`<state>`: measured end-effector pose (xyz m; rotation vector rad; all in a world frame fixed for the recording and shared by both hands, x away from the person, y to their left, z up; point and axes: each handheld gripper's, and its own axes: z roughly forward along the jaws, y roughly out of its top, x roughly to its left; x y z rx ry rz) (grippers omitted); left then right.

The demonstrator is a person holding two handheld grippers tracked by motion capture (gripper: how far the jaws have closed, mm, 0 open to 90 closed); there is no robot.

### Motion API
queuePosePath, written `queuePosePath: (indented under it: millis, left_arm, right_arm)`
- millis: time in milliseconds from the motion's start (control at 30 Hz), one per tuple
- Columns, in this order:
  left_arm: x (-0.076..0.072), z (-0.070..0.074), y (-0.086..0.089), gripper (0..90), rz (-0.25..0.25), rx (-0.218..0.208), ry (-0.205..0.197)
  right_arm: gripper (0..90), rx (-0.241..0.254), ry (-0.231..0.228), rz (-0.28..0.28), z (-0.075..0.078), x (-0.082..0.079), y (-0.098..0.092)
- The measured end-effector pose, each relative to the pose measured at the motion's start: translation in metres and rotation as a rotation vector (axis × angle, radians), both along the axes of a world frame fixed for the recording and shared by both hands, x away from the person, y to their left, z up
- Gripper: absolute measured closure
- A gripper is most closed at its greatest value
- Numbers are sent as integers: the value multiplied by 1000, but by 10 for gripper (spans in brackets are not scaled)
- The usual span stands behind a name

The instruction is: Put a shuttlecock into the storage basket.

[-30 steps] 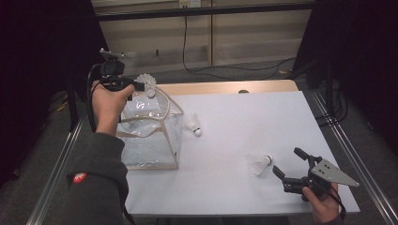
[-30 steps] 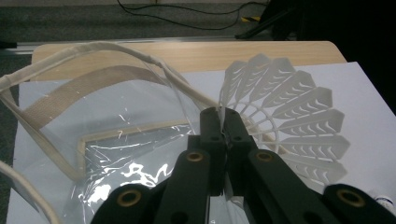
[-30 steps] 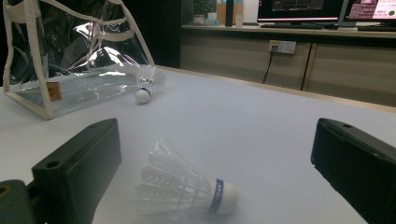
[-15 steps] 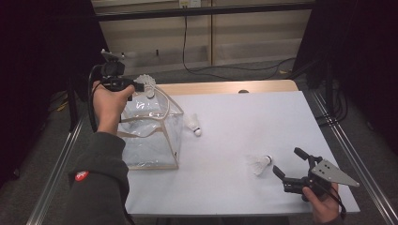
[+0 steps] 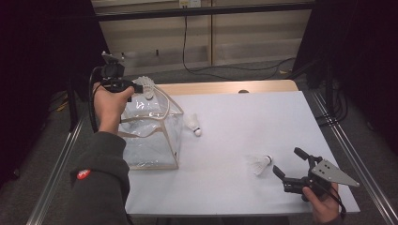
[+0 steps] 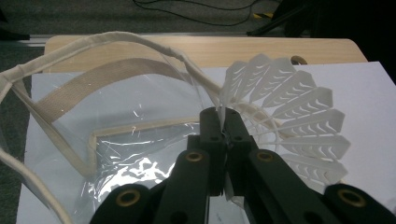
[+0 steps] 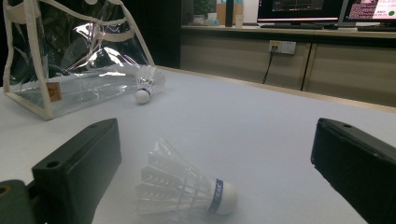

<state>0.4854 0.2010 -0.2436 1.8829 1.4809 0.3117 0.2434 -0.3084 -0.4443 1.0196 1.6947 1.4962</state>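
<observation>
My left gripper (image 5: 133, 86) is held over the back rim of a clear plastic bag (image 5: 150, 126) with cream trim. It is shut on the feather skirt of a white shuttlecock (image 5: 146, 86). In the left gripper view the jaws (image 6: 224, 116) pinch the skirt edge of that shuttlecock (image 6: 289, 112) above the bag's open mouth (image 6: 140, 126). My right gripper (image 5: 287, 160) rests open at the table's front right, just right of a second shuttlecock (image 5: 259, 164). In the right gripper view that shuttlecock (image 7: 187, 191) lies on its side between the wide-apart jaws (image 7: 217, 135), untouched.
A third shuttlecock (image 5: 193, 124) lies on the white table top (image 5: 244, 117) beside the bag's right side; from the right gripper it (image 7: 147, 84) lies in front of the bag (image 7: 70, 60). Cables trail on the floor behind the table.
</observation>
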Motion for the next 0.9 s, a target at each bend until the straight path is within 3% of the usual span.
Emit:
queuePosePath:
  millis: [900]
  left_arm:
    - [6,-13,3,894,21,20,27]
  right_arm:
    - [17,5,0,-2,0,0,0]
